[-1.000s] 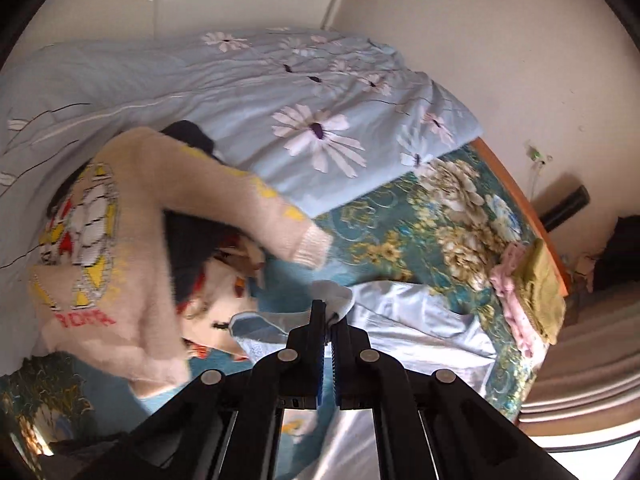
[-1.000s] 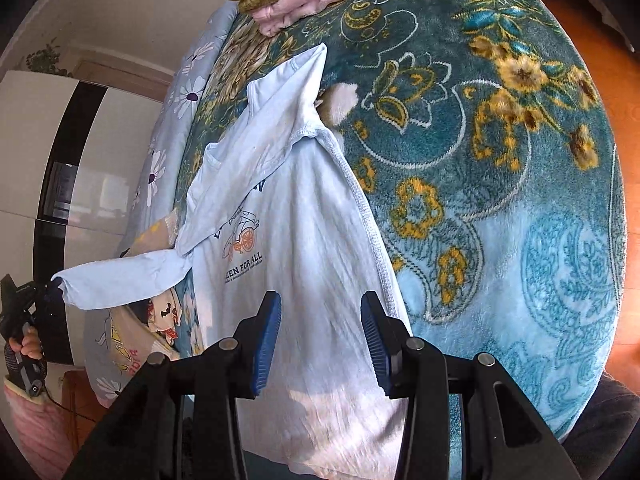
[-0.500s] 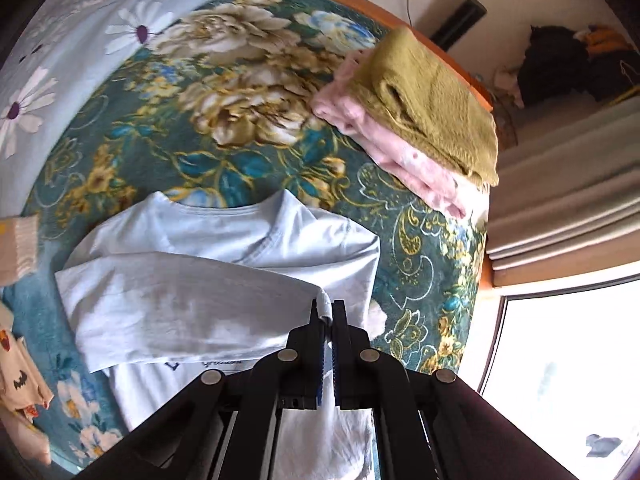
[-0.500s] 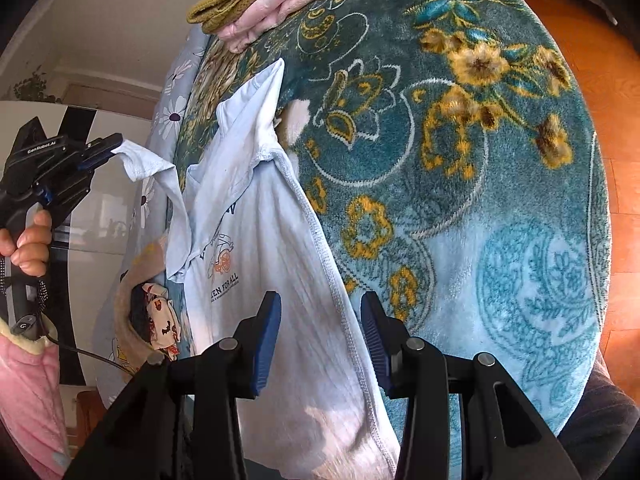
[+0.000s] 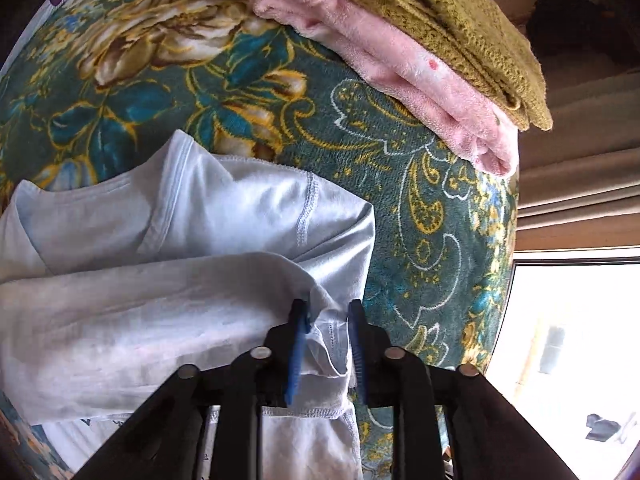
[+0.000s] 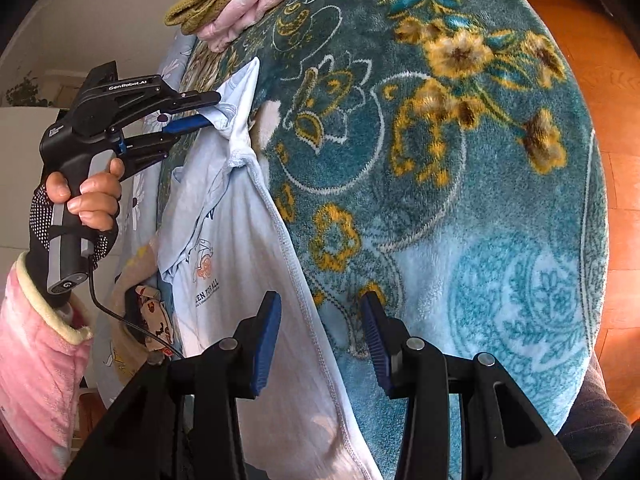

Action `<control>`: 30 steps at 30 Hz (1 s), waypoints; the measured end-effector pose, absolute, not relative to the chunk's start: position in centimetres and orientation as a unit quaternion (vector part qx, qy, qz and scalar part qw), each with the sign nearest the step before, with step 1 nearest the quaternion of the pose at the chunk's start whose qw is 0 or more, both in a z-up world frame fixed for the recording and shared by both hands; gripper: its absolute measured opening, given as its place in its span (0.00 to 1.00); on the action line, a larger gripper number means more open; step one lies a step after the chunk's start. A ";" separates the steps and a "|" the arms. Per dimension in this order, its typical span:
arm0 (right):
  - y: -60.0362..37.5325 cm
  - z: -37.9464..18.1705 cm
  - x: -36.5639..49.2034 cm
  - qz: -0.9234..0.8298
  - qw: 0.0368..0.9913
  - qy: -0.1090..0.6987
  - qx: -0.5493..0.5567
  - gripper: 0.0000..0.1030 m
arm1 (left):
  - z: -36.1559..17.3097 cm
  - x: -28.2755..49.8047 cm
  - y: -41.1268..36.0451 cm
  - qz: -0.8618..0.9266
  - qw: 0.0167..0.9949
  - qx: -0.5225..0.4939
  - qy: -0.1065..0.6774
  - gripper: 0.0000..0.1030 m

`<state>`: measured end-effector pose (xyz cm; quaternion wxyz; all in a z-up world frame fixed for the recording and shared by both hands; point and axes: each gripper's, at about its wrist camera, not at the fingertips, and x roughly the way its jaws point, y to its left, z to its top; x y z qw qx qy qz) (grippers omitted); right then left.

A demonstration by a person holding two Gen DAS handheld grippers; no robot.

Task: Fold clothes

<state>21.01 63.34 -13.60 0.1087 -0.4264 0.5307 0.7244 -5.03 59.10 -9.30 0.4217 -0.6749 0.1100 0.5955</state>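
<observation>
A light blue long-sleeved shirt (image 5: 160, 300) lies on the teal floral blanket (image 5: 360, 152), one sleeve folded across its chest. My left gripper (image 5: 326, 320) stands open, and the sleeve cuff (image 5: 328, 348) sits loosely between its blue pads. In the right wrist view, a hand (image 6: 88, 196) holds the left gripper (image 6: 210, 110) at the shirt's (image 6: 224, 248) shoulder. My right gripper (image 6: 320, 320) is open, holds nothing, and hovers over the shirt's side hem.
A folded olive towel (image 5: 440, 20) rests on a folded pink garment (image 5: 400, 68) at the blanket's far edge. More patterned clothes (image 6: 148, 312) lie beyond the shirt. A bright window (image 5: 560, 340) and wooden floor (image 6: 616, 160) border the bed.
The left gripper carried the sleeve across the shirt toward the far side, lowered it, and has opened its fingers. The right gripper has stayed open over the hem.
</observation>
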 end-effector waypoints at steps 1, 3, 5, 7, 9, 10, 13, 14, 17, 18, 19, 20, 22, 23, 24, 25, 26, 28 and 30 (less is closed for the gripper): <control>63.7 -13.3 20.4 0.730 0.104 0.525 -0.425 0.42 | -8.3 -5.4 57.8 0.605 0.427 -0.664 0.099 0.45; 64.5 -12.4 18.5 0.746 0.094 0.504 -0.424 0.42 | -6.2 -6.3 54.7 0.633 0.429 -0.640 0.078 0.49; 65.3 -11.6 16.4 0.762 0.083 0.484 -0.422 0.42 | -4.6 -7.6 50.4 0.677 0.401 -0.614 0.060 0.56; 66.2 -10.7 13.9 0.776 0.071 0.467 -0.417 0.42 | -4.6 -8.8 45.6 0.720 0.350 -0.597 0.051 0.57; 67.0 -9.9 11.4 0.790 0.057 0.451 -0.412 0.42 | -5.3 -9.9 40.8 0.755 0.289 -0.586 0.045 0.58; 67.4 -9.6 10.2 0.795 0.052 0.442 -0.412 0.42 | -6.2 -10.3 38.4 0.765 0.258 -0.589 0.041 0.58; 67.9 -9.5 6.9 0.803 0.046 0.417 -0.423 0.42 | -9.5 -10.7 32.5 0.764 0.177 -0.621 0.003 0.58; 67.8 -9.7 6.5 0.803 0.047 0.411 -0.429 0.42 | -10.6 -10.7 30.8 0.759 0.154 -0.632 -0.013 0.58; 67.7 -10.5 5.1 0.803 0.050 0.392 -0.446 0.42 | -12.1 -10.3 27.6 0.756 0.125 -0.638 -0.083 0.58; 67.6 -10.7 4.7 0.803 0.051 0.386 -0.451 0.42 | -12.2 -10.2 27.0 0.757 0.119 -0.634 -0.102 0.58; 67.6 -11.0 4.2 0.803 0.052 0.379 -0.457 0.42 | -12.4 -10.1 26.8 0.759 0.115 -0.631 -0.112 0.58; 67.5 -11.2 3.8 0.803 0.052 0.373 -0.462 0.42 | -12.6 -10.1 27.1 0.761 0.115 -0.629 -0.110 0.58; 67.4 -11.7 2.9 0.802 0.054 0.360 -0.473 0.38 | -13.0 -10.2 28.0 0.762 0.118 -0.630 -0.096 0.58; 67.4 -12.0 2.4 0.802 0.055 0.353 -0.479 0.23 | -13.3 -10.2 28.5 0.762 0.120 -0.631 -0.085 0.58; 67.3 -12.0 2.2 0.802 0.057 0.349 -0.481 0.15 | -13.5 -10.4 28.8 0.763 0.118 -0.631 -0.076 0.58; 67.4 -11.9 2.4 0.803 0.062 0.349 -0.480 0.06 | -13.7 -10.5 29.2 0.765 0.114 -0.630 -0.068 0.58; 67.4 -11.8 2.6 0.803 0.064 0.350 -0.478 0.05 | -13.9 -10.7 29.2 0.767 0.110 -0.629 -0.066 0.58; 67.5 -11.0 3.1 0.808 0.060 0.351 -0.469 0.05 | -14.4 -11.1 29.2 0.770 0.100 -0.627 -0.067 0.58; 67.4 -10.3 3.7 0.813 0.057 0.350 -0.462 0.05 | -14.5 -11.6 29.2 0.772 0.094 -0.624 -0.070 0.58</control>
